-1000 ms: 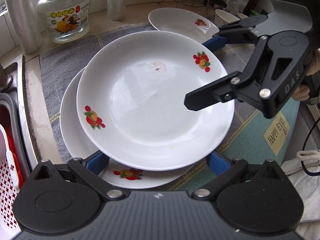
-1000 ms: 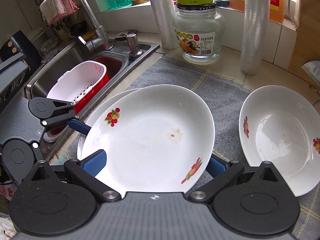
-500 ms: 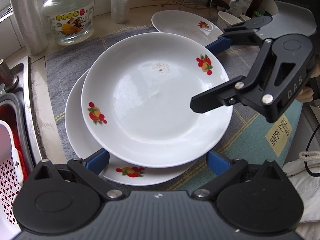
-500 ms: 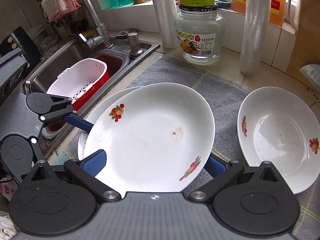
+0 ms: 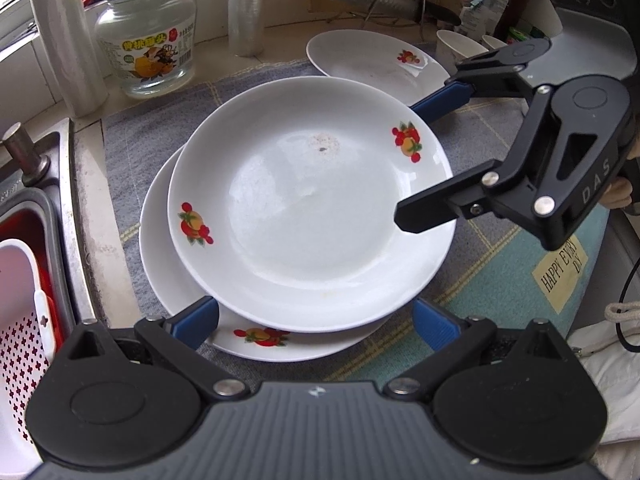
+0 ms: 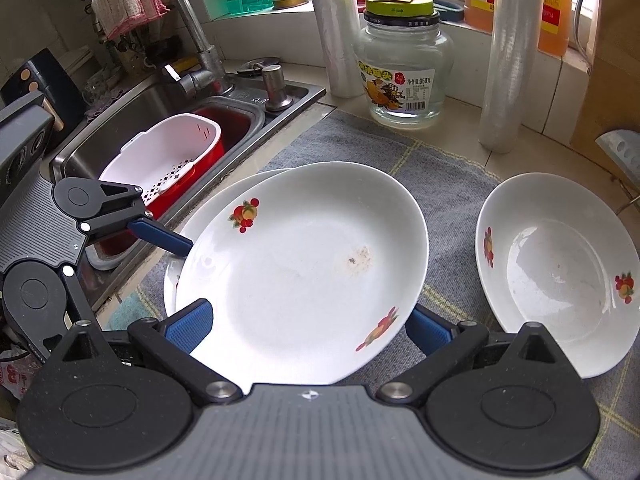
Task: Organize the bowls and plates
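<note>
A white plate with fruit prints point(image 5: 312, 208) point(image 6: 304, 276) lies on top of a second, matching plate point(image 5: 256, 340) point(image 6: 224, 204), shifted a little off its centre. A third matching plate point(image 5: 372, 64) point(image 6: 556, 272) lies apart on the mat. My left gripper point(image 5: 316, 318) point(image 6: 168, 240) is open, its blue pads on either side of the top plate's near rim. My right gripper point(image 6: 308, 330) point(image 5: 420, 160) is open, its pads spread either side of the opposite rim. Neither set of pads visibly presses the plate.
A grey and teal mat point(image 5: 500, 280) covers the counter. A steel sink point(image 6: 132, 120) with a white and red strainer basket point(image 6: 168, 160) lies beside it. A glass jar point(image 6: 404, 68), two film rolls point(image 6: 504, 60), cups point(image 5: 456, 46) and a cleaver point(image 5: 384, 0) stand behind.
Both grippers have drawn back and up a little, so the plates look smaller and farther. The top plate stays on the lower one. Both grippers stay open.
</note>
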The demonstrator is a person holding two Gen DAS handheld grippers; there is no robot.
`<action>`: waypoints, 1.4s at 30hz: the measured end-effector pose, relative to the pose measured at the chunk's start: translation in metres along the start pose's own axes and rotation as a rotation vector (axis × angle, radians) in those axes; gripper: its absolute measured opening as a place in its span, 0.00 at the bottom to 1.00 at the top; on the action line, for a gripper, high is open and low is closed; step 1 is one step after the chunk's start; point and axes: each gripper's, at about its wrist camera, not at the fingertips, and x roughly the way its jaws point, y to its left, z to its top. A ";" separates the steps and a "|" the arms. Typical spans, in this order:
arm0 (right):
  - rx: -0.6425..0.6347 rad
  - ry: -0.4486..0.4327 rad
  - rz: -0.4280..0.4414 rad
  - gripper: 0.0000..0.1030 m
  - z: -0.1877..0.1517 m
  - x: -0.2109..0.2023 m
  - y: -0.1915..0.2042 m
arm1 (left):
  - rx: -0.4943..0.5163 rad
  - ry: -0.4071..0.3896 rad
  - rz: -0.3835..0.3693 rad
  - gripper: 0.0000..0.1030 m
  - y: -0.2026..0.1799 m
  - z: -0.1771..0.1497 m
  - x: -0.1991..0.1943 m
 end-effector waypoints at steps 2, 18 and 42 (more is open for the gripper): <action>-0.014 -0.002 -0.005 1.00 -0.001 -0.002 0.002 | 0.008 -0.016 0.024 0.99 -0.003 -0.003 -0.002; -0.169 -0.066 -0.303 1.00 -0.038 -0.019 0.024 | 0.023 -0.329 0.243 0.99 -0.039 -0.026 -0.040; -0.033 -0.147 -0.371 1.00 -0.096 -0.088 -0.079 | -0.093 -0.446 0.259 0.99 -0.125 0.041 -0.004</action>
